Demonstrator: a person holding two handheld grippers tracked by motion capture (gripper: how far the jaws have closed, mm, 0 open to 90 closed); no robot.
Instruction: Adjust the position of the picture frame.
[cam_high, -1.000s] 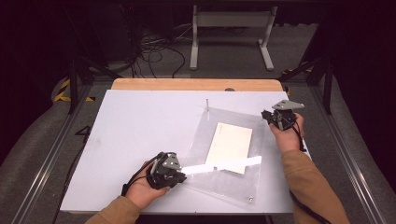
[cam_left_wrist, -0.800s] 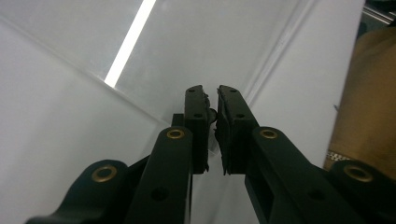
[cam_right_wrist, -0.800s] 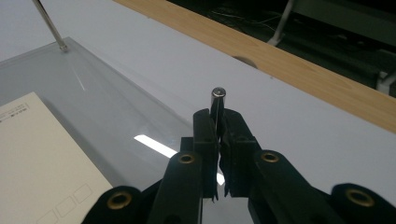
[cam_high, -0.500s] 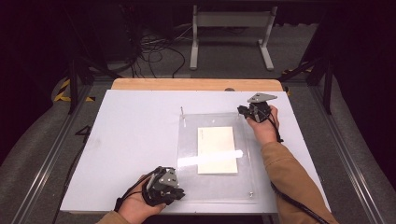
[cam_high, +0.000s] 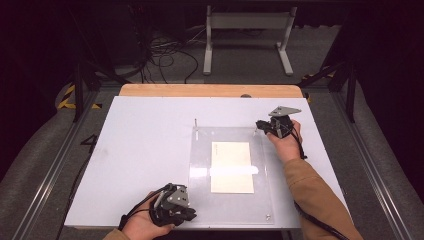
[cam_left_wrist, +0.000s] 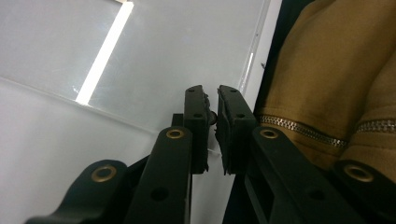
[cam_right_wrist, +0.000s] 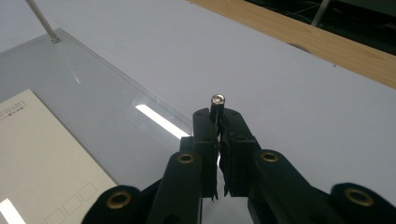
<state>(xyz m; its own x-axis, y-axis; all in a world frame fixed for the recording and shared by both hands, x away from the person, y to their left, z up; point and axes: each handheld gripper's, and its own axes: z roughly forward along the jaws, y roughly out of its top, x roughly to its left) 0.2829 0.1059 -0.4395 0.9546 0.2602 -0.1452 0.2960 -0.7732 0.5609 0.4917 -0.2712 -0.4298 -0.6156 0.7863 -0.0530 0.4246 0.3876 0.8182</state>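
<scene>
clear acrylic plate (cam_high: 260, 200) is lying flat on the white table (cam_high: 140, 160), long axis running away from the person, cream envelope (cam_high: 231, 166) sitting under or inside it, middle of the sheet. thin metal pins are standing at its corners: far-left pin (cam_high: 195, 123) is upright and free.

right gripper (cam_high: 261, 126) is sitting at the far-right corner; in the right gripper view its jaws are clamped on the far-right pin (cam_right_wrist: 217, 100), pin head sticking up just above the pads, so closed and gripping that post. plate is spreading to the left of the fingers there.

left gripper (cam_high: 186, 216) is sitting at the near-left corner. in the left gripper view the jaws are nearly together with a narrow slit, something small and dark is pinched between the pads (cam_left_wrist: 195, 112), probably the near-left post, can't tell for sure. plate is lying ahead and to the left of it, brown sleeve (cam_left_wrist: 336, 84) at right.

so the two grippers are holding diagonal corners. near-right pin (cam_high: 268, 217) is closer to the left gripper; far-left pin is closer to the right one. judging any lift or shift needs both hands moving together along the diagonal.
</scene>
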